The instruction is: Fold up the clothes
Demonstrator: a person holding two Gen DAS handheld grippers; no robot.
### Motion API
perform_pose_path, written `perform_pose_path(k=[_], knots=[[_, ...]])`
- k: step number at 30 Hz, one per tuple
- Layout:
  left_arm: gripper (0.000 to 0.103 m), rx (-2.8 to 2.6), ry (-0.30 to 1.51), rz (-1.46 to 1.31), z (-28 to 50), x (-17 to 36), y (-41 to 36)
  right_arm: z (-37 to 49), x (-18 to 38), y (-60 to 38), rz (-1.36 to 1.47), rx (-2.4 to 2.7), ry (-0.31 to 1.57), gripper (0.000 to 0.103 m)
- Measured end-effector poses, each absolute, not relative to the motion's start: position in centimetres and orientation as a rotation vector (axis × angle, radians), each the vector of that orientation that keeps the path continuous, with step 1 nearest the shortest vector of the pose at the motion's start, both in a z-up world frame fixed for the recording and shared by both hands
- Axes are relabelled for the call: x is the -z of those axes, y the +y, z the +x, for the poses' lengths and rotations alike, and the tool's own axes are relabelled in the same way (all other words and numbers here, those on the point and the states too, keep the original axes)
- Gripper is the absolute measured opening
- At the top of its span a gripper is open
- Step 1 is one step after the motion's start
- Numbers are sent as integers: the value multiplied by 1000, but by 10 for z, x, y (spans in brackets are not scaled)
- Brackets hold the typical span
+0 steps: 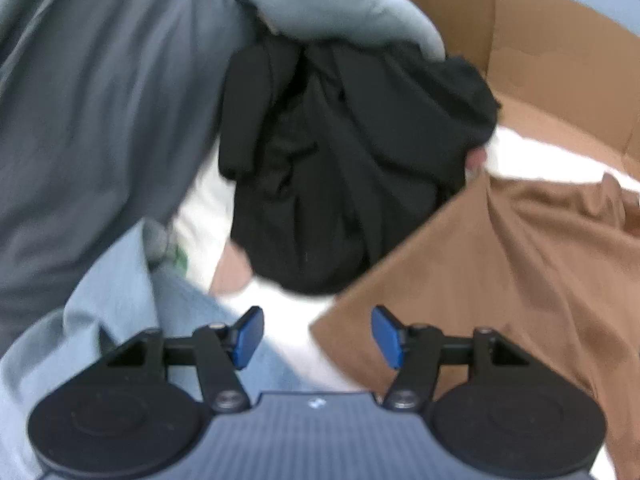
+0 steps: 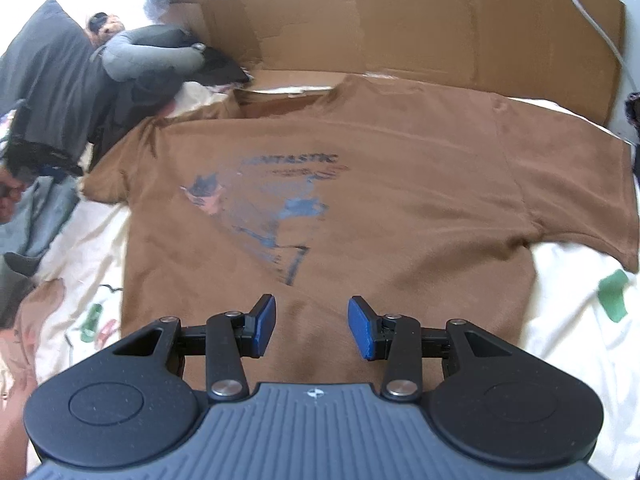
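A brown T-shirt (image 2: 360,184) with a blue print lies spread flat, front up, on a white patterned sheet (image 2: 576,320). My right gripper (image 2: 312,328) hovers open over its lower hem with nothing between the blue pads. In the left wrist view the same brown T-shirt (image 1: 500,280) fills the lower right. My left gripper (image 1: 318,338) is open and empty above the sheet (image 1: 292,320), beside the shirt's edge. A crumpled black garment (image 1: 352,168) lies just ahead of it.
A pile of grey and pale blue clothes (image 1: 100,120) is heaped at the left. Flattened cardboard (image 2: 440,32) stands behind the shirt. Dark and grey garments (image 2: 52,92) crowd the left edge in the right wrist view. A green patch (image 2: 612,290) marks the sheet at the right.
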State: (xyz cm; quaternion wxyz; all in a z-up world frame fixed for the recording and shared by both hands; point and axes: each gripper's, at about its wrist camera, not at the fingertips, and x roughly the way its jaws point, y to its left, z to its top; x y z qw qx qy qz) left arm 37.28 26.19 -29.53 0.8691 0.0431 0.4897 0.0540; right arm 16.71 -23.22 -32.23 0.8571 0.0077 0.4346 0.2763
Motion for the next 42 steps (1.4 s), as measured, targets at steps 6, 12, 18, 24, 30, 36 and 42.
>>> perform_pose_path(k=[6,12,18,24,30,36,42], knots=[[63,-69,1010,45,387,313,272,183,307,-187,-88,-740,907,47],[61,-38,982,-74,372,329,299,190,291,-107,-186,-899,913,47],[49,-10,933,-192,367,333,316,205,286,-15,-219,-992,887,47],[48,39,926,-278,369,338,328,231,295,61,-190,-1008,861,47],[51,46,917,-242,373,346,317,246,309,119,-240,-1027,884,47],[37,67,922,-224,378,348,314,255,327,160,-310,-977,963,47],[5,48,883,-290,374,340,325,244,331,171,-251,-1040,1024,3]])
